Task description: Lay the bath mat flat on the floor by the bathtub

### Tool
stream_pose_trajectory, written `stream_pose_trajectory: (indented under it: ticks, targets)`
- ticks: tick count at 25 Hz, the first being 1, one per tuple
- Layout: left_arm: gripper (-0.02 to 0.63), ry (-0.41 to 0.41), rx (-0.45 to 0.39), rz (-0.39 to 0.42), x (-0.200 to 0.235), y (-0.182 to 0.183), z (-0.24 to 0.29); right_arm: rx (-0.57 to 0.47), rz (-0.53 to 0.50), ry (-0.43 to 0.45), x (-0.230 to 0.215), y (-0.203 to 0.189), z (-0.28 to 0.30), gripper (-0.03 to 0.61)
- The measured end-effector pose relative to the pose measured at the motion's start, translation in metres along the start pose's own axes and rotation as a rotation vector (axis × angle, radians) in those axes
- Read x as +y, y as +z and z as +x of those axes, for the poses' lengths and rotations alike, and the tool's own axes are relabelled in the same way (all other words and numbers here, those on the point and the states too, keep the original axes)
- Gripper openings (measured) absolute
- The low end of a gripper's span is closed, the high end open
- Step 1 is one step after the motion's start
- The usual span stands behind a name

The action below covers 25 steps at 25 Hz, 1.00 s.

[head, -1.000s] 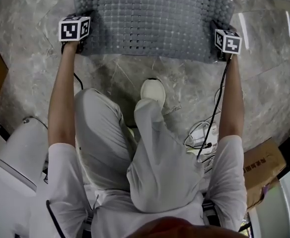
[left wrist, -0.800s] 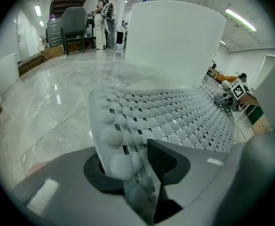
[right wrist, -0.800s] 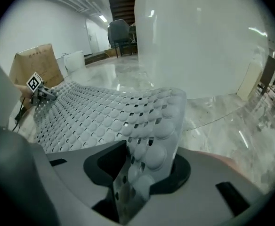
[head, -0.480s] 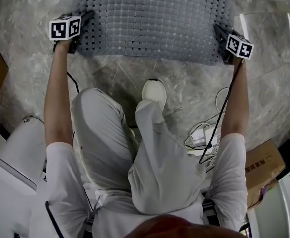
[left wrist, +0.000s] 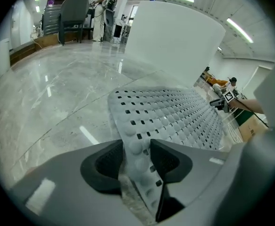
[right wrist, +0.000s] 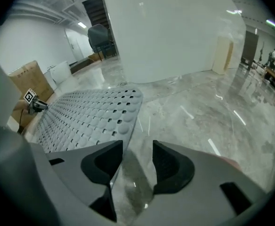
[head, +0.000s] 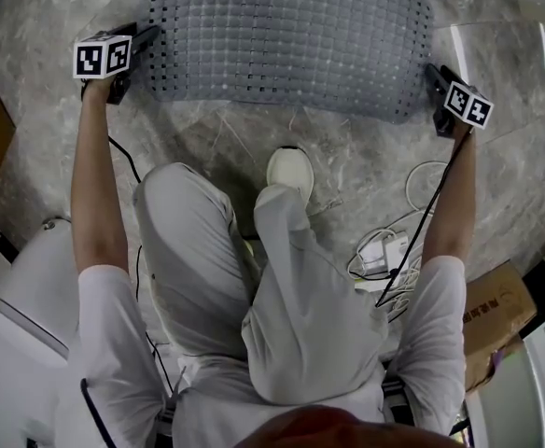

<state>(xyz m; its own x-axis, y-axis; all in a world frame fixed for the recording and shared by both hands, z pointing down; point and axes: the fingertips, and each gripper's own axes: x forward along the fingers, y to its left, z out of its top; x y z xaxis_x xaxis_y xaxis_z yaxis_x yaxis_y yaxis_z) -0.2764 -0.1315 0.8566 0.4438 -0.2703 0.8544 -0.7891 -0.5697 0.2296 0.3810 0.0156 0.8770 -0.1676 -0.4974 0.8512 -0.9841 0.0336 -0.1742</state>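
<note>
- The bath mat [head: 282,40] was seen spread out on the marble floor [head: 216,143], reaching from one gripper's fingertips across to the other's.
- One corner of it was found between the fingers [left wrist: 168,161] of the left gripper [left wrist: 137,157]. These were held apart, so the corner was judged to lie loose there, not pinched.
- The fingers [right wrist: 173,166] of the right gripper [right wrist: 137,157] were likewise parted, with only bare floor between them. The mat's end lay just outside one finger.
- A curved white wall [left wrist: 175,46], taken to be the bathtub, stood beyond the fingertips, near the mat's far edge.
- The laying was judged almost done, since the mat was down and looked flat over most of its length. What was left was for the left fingers to be drawn clear of the corner so that it could settle.
- The whole mat and both its ends were shown only by the head view, as were the cables [head: 389,255] behind the grippers. The gaps between the fingers, the caught corner and the tub wall were shown only by the gripper views.
</note>
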Motion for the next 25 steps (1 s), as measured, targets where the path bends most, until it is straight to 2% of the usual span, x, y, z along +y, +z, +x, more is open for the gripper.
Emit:
stream_pose_trajectory:
  ticks: [2, 7, 12, 17, 20, 23, 25]
  targets:
    - [0.155, 0.023, 0.002, 0.008, 0.01, -0.001, -0.005, -0.002, 0.01, -0.026, -0.01, -0.005, -0.008, 0.202]
    - [0.14, 0.078, -0.048, -0.039, 0.029, 0.003, -0.02, -0.022, 0.027, -0.071, -0.02, -0.008, -0.019, 0.202]
    - [0.118, 0.136, -0.118, -0.032, 0.028, 0.009, -0.026, -0.057, -0.02, -0.132, -0.009, -0.002, -0.019, 0.201]
    - [0.099, 0.159, -0.214, -0.046, 0.007, 0.015, -0.018, -0.096, -0.082, -0.101, 0.036, 0.01, -0.008, 0.221]
    - [0.058, 0.184, -0.284, -0.068, -0.01, 0.024, -0.012, -0.14, -0.139, -0.103, 0.074, 0.024, -0.004, 0.224]
    - [0.004, 0.208, -0.335, -0.059, -0.036, 0.03, -0.006, -0.203, -0.191, -0.096, 0.121, 0.038, -0.001, 0.205]
    - [-0.003, 0.192, -0.364, -0.041, -0.06, 0.033, -0.002, -0.214, -0.205, -0.048, 0.163, 0.04, 0.002, 0.198]
